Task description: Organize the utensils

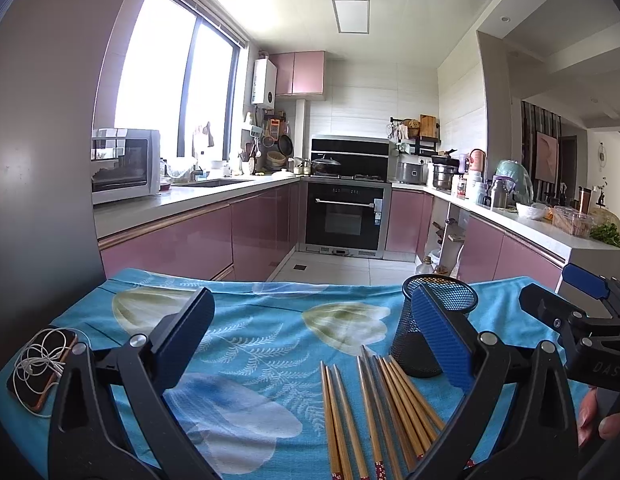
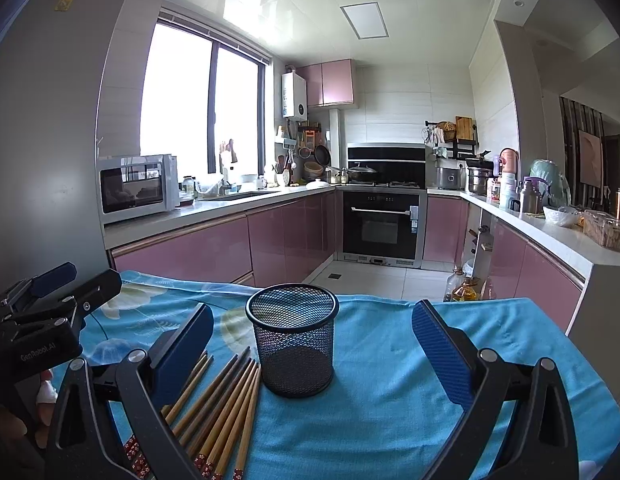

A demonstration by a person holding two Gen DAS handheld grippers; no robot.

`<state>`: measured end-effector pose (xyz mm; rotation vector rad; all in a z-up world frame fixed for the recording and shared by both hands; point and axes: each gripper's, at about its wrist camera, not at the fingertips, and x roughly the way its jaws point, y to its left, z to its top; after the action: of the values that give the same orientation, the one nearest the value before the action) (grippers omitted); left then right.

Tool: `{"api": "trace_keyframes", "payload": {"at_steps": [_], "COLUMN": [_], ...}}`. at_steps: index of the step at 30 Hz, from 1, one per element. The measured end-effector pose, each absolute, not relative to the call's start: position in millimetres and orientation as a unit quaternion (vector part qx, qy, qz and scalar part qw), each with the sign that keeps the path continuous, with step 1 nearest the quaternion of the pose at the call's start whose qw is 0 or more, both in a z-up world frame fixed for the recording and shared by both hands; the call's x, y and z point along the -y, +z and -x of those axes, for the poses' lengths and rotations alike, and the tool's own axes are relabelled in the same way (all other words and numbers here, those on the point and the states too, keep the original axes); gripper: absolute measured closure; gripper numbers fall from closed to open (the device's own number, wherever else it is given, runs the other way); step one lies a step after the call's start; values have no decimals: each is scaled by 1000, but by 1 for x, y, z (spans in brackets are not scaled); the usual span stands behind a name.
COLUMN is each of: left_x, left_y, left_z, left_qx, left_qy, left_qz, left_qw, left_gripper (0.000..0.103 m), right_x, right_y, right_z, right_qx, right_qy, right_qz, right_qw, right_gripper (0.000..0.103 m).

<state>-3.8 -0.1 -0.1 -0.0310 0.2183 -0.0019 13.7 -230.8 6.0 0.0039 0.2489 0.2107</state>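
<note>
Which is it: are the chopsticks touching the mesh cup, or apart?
Cannot tell. In the right wrist view the nearest chopsticks lie right beside the mesh cup base, but no clear gap or contact shows.

A blue flowered cloth (image 1: 270, 344) is spread over the table. At its near left corner a phone (image 1: 40, 372) is laid flat, with a white cable (image 1: 42, 356) coiled loosely on top of it. Beyond the table, pink cabinets (image 1: 198, 244) are ranged along the left and right walls. A white microwave (image 1: 124, 164) is set on the left counter beside a large window (image 1: 170, 80). A black oven (image 1: 343, 218) is built in at the far end, with a pan (image 1: 325, 165) placed on the stove above it. Pots, bottles and jars are crowded on the right counter (image 2: 549, 232), and oil bottles (image 2: 463, 290) are stood on the floor below it.
</note>
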Motion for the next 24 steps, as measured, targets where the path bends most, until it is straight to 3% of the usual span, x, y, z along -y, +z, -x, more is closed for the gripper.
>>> {"api": "trace_keyframes", "payload": {"at_steps": [24], "left_x": [2], "left_y": [-1], "left_z": [5], "left_qx": [-109], "left_qy": [-4], "left_qz": [18], "left_qw": [994], "left_gripper": [6], "right_x": [234], "right_y": [6], "right_z": [-11], "right_qx": [-119], "right_qy": [98], "right_qz": [-1], "right_qw": [988], "right_gripper": [7]}}
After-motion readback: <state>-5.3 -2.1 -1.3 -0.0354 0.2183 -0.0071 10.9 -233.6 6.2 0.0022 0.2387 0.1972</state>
